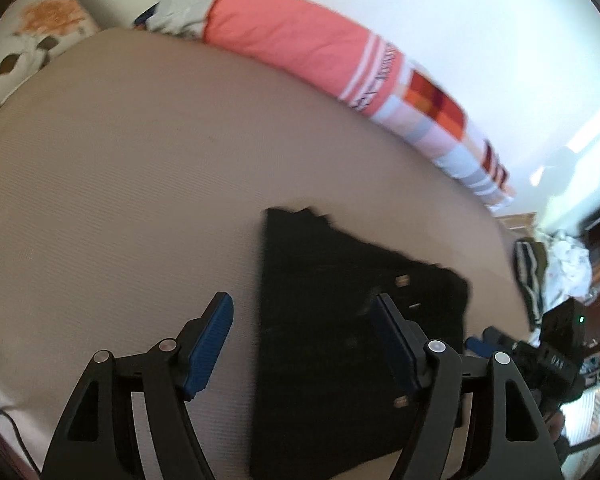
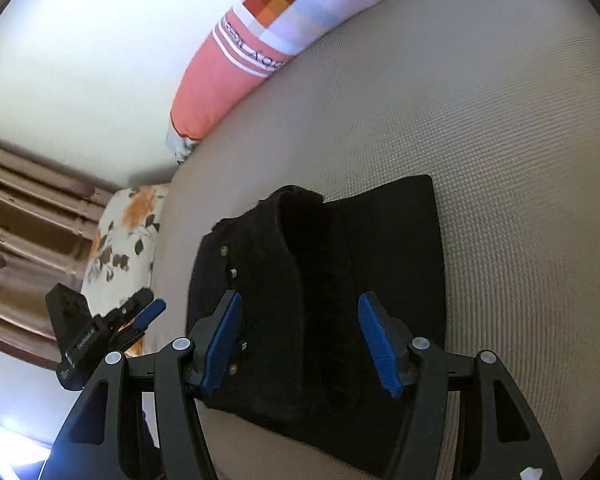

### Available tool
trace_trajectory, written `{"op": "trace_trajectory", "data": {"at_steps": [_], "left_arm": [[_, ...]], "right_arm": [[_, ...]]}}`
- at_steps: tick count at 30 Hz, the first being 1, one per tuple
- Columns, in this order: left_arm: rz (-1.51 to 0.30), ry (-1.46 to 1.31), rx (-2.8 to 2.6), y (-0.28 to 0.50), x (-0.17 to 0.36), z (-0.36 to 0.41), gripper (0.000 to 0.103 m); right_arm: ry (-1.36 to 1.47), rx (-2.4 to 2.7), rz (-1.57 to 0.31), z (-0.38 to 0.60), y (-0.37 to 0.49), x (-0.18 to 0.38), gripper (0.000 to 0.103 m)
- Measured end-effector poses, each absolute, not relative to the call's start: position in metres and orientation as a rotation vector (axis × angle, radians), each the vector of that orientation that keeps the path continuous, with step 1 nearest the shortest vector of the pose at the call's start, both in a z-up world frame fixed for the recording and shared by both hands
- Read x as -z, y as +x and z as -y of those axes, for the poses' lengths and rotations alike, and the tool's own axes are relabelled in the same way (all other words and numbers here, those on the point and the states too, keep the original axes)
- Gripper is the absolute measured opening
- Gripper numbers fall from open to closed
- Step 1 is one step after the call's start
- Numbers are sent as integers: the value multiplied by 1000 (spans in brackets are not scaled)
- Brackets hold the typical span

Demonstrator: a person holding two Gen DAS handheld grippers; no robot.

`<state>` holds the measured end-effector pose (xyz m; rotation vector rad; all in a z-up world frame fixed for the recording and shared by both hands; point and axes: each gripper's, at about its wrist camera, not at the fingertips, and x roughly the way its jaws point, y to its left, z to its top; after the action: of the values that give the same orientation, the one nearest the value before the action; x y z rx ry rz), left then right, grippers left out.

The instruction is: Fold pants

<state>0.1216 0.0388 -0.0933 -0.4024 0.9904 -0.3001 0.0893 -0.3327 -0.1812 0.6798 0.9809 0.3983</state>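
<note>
Showing the late stage of the fold, both wrist views let us see the pants (image 2: 320, 280) lying as a compact black bundle on the tan bed (image 2: 500, 160), toward its near edge. We judge the main folds done: the cloth is already doubled into a rough rectangle with several layers stacked. One upper layer stands up in a ridge near the far end in the right wrist view, and the far edge looks ragged in the left wrist view, so we judge that flattening and squaring may remain.

Our left gripper (image 1: 304, 344) hangs over the bundle's left edge with its jaws well apart and nothing between the pads. Our right gripper (image 2: 300, 344) hovers over the bundle, jaws apart, pads (image 2: 380, 344) not pressing the cloth as far as we can see.

Small metal rivets or buttons (image 2: 233, 273) show on the pants; they bear no writing we can read.

Lettering runs along the white stripes of the pink pillow (image 1: 300, 36) at the bed's far edge, too blurred to read. Small white print on the left gripper's body in the right wrist view is also not legible.
</note>
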Motion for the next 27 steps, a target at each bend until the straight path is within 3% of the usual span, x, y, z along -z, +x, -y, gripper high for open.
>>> {"op": "trace_trajectory", "data": {"at_steps": [7, 12, 14, 16, 27], "left_arm": [[-1051, -423, 270, 118, 120, -55, 72], [-1076, -417, 270, 120, 128, -50, 72], [-1079, -407, 268, 121, 130, -47, 72], [-1083, -398, 271, 123, 132, -43, 72], [-1014, -302, 341, 129, 109, -9, 72]], "right_arm": [[590, -472, -1047, 320, 117, 197, 58], [606, -549, -1019, 310, 136, 205, 53], [650, -558, -1012, 311, 141, 206, 48], [669, -552, -1013, 310, 140, 204, 17], [619, -356, -883, 321, 86, 140, 10]]}}
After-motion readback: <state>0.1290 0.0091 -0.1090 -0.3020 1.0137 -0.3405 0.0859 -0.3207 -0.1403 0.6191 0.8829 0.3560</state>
